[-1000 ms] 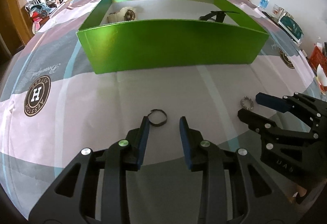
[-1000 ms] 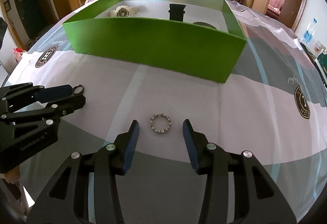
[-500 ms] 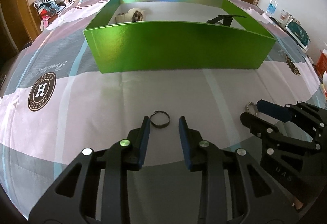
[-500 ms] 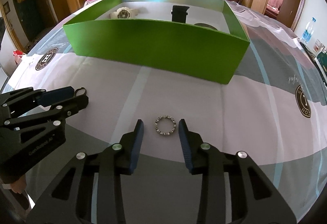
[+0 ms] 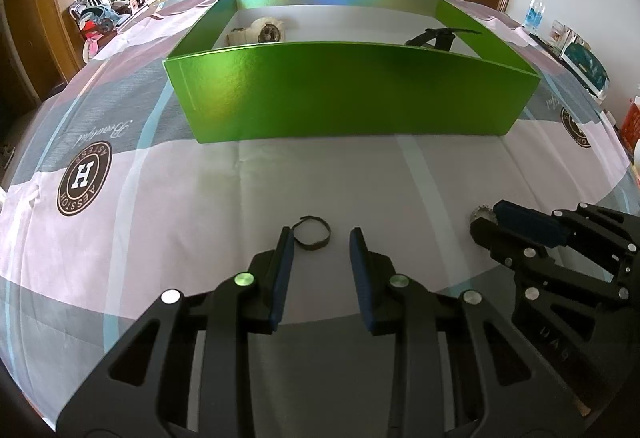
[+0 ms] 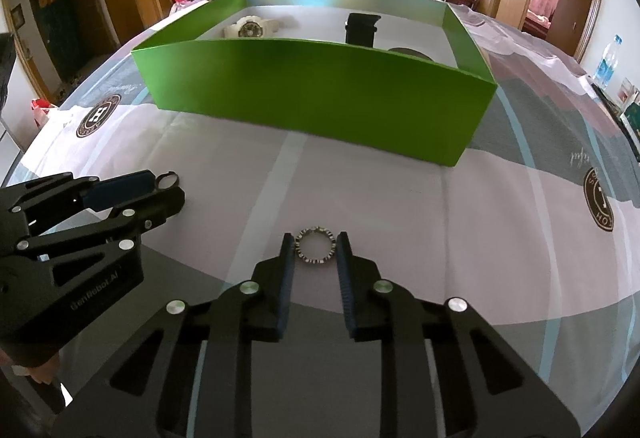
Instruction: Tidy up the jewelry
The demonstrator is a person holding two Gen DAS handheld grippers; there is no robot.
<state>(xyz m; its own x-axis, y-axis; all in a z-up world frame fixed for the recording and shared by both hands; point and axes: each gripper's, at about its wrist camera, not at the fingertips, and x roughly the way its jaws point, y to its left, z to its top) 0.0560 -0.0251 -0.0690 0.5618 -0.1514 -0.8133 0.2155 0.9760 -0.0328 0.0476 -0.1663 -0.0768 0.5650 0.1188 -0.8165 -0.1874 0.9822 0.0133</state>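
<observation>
Two rings lie on the patterned tablecloth [image 5: 168,230] in front of the green box [image 5: 344,94], each framed by a gripper. In the right wrist view, low and centre, the right gripper [image 6: 315,252] has just been closing on the beaded ring [image 6: 315,247]; its blue pads now stand narrow and seem to touch the ring on both sides, so the grip looks made or all but made. In the left wrist view, just below centre, the left gripper [image 5: 322,244] hangs with its fingers narrowly parted around the dark thin ring [image 5: 313,234], which sits near the left pad and clear of the right one, not yet pinched.

The step in hand is picking up both rings. The box fills the upper middle of each view and already holds a cream watch [image 6: 250,27] and a black watch [image 6: 361,28]. Next, I judge, the left fingers must close squarely on their ring; then both grippers lift clear of the near wall and release inside. Such small flat rings could slip or tip from the pads.
</observation>
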